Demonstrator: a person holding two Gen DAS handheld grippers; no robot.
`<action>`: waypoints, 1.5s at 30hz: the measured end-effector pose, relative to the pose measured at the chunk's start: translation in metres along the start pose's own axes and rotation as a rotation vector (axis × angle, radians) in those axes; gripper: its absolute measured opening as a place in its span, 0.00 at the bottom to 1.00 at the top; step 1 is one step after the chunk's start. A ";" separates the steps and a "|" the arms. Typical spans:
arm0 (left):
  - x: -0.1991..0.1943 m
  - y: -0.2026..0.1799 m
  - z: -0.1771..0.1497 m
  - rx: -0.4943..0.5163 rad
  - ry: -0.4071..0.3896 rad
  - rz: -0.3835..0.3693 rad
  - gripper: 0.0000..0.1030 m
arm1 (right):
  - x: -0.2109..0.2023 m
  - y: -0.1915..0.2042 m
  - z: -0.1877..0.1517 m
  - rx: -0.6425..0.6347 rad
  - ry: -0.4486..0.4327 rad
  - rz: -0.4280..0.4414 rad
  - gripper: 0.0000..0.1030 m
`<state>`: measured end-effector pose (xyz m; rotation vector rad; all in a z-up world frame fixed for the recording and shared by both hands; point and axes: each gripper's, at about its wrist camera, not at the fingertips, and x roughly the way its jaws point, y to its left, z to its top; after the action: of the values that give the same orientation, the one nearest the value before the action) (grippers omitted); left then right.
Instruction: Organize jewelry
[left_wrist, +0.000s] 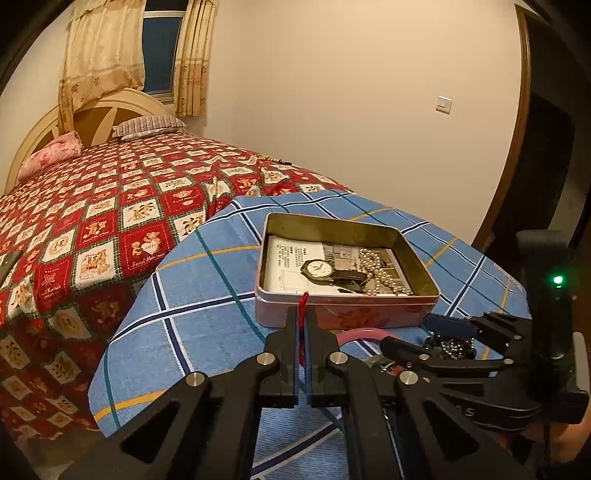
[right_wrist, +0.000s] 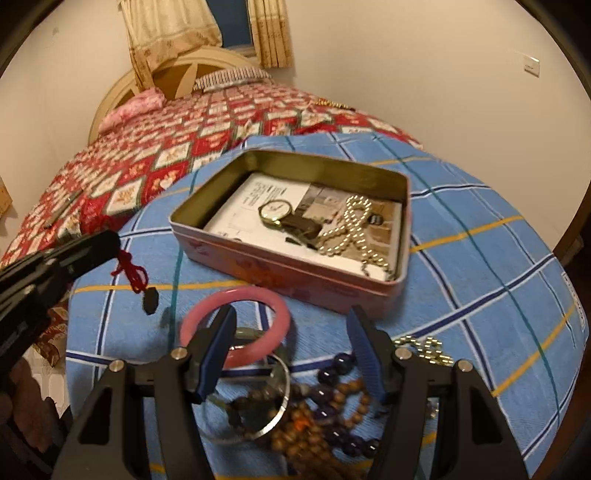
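Jewelry lies in two groups on a blue checked cloth (right_wrist: 480, 206); an open pink tin (right_wrist: 295, 269) sits on the cloth at the middle of the right wrist view, and loose pieces lie near the bottom edge, at six o'clock from the tin. Inside the tin a watch (right_wrist: 275, 212) rests on printed paper (right_wrist: 251, 199); a pearl strand (right_wrist: 351, 225) is coiled at three o'clock from the watch, touching its strap. The left gripper (left_wrist: 303, 314) is clamped on a red cord (left_wrist: 303, 301); in the right wrist view the cord hangs from its tips at nine o'clock from the tin, with a small dark pendant (right_wrist: 150, 301) dangling at the end, just above the cloth. The right gripper (right_wrist: 291, 350) stands with jaws parted and nothing between the pads; below it lie a pink bangle (right_wrist: 258, 295), a thin silver bangle (right_wrist: 277, 413) overlapping the pink one, brown wooden beads (right_wrist: 343, 391) and dark purple beads (right_wrist: 332, 373) tangled together; a gold chain (right_wrist: 424, 347) lies at three o'clock from the beads. A bed with a red quilt (left_wrist: 110, 221) fills the ten o'clock side of the left wrist view, touching the cloth's far edge; a curtain (left_wrist: 103, 48) hangs at eleven o'clock.
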<state>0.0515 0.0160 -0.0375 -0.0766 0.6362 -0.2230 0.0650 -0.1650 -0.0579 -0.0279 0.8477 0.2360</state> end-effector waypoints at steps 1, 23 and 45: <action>0.002 0.002 -0.001 -0.002 0.002 0.005 0.00 | 0.003 0.001 0.000 0.003 0.009 -0.002 0.61; 0.009 0.004 -0.006 -0.012 0.018 -0.002 0.00 | 0.021 0.004 0.001 0.036 0.099 0.089 0.21; -0.003 0.007 0.006 -0.017 -0.019 -0.010 0.01 | -0.016 0.026 0.008 -0.076 -0.052 0.043 0.13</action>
<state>0.0536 0.0239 -0.0318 -0.0984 0.6189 -0.2260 0.0549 -0.1424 -0.0386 -0.0747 0.7883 0.3079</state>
